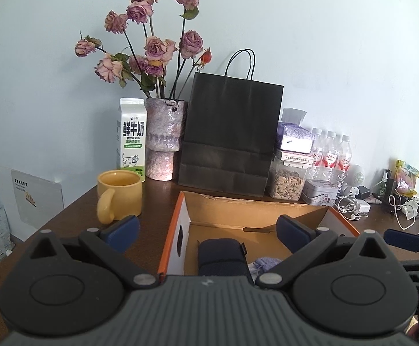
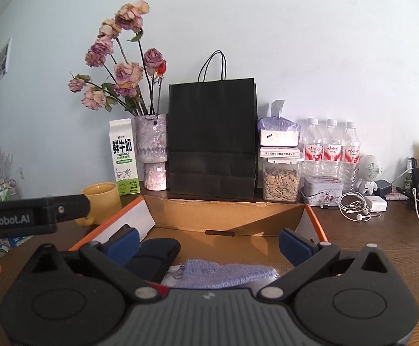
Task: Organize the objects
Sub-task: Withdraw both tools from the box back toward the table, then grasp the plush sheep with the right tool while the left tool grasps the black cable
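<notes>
An open cardboard box (image 1: 238, 210) with orange edges sits on the brown table; it also shows in the right wrist view (image 2: 224, 213). Inside lie a dark navy pouch (image 1: 221, 256) (image 2: 154, 256) and a lilac mesh bag (image 2: 224, 271), partly seen in the left wrist view (image 1: 265, 262). My left gripper (image 1: 208, 230) is open and empty over the box's left wall. My right gripper (image 2: 208, 243) is open and empty above the box, over the bag and pouch. A yellow mug (image 1: 120, 194) (image 2: 102, 200) stands left of the box.
Along the wall stand a milk carton (image 1: 131, 141), a vase of dried roses (image 1: 166, 138), a black paper bag (image 1: 229, 135), a seed jar (image 1: 287, 178), a tin (image 1: 320, 193) and three water bottles (image 1: 332, 152). Earphones and cables (image 1: 353, 206) lie to the right.
</notes>
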{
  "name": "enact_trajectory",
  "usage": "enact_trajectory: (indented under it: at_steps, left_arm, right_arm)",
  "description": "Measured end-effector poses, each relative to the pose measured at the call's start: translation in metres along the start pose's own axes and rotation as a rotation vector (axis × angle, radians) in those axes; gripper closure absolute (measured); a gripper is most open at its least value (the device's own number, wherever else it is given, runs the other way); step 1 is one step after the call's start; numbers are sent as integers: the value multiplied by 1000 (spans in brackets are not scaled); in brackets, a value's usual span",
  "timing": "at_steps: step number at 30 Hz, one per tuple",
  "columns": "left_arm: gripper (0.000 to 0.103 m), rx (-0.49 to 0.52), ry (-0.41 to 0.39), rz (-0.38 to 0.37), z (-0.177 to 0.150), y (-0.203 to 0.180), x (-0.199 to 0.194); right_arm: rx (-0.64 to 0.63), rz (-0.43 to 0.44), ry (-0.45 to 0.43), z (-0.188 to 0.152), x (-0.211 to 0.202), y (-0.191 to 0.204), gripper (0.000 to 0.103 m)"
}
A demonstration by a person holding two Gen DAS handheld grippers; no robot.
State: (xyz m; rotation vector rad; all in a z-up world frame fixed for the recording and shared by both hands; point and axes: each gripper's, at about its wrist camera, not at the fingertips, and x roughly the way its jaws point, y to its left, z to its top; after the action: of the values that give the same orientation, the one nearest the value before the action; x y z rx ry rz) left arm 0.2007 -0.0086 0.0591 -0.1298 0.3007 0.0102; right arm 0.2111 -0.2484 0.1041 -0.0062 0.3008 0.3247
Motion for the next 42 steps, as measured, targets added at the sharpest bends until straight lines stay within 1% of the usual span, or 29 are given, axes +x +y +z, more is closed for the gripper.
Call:
enact_trajectory:
  at_steps: [6,12,17,24,29,35,42]
  left_arm:
    - [0,11,14,-2,-8,2,-23]
    - [0,32,57,4,-23,5,-37]
    - [0,53,104,17,-37,9,-42]
    - [0,64,166,22,-54,15,-52]
    - [0,69,214,24,-67,15,-54]
    - [0,79,270,22,-80,12,-52]
    - [0,96,307,7,-84,5,-48]
  right_arm:
    - [-14,10,-26,-9,-37,-7,0]
    - [-24,29,-33,-21,-71,-16,0]
    - [-42,37,-3,-35,-89,-25,0]
    - [-70,1,67,-60,-108,-42,0]
    - [-63,-28,126,-80,-113,-57,0]
    - [-63,-43,185,-94,-106,-72,0]
    - [-98,-10,264,-100,-82,-85,1]
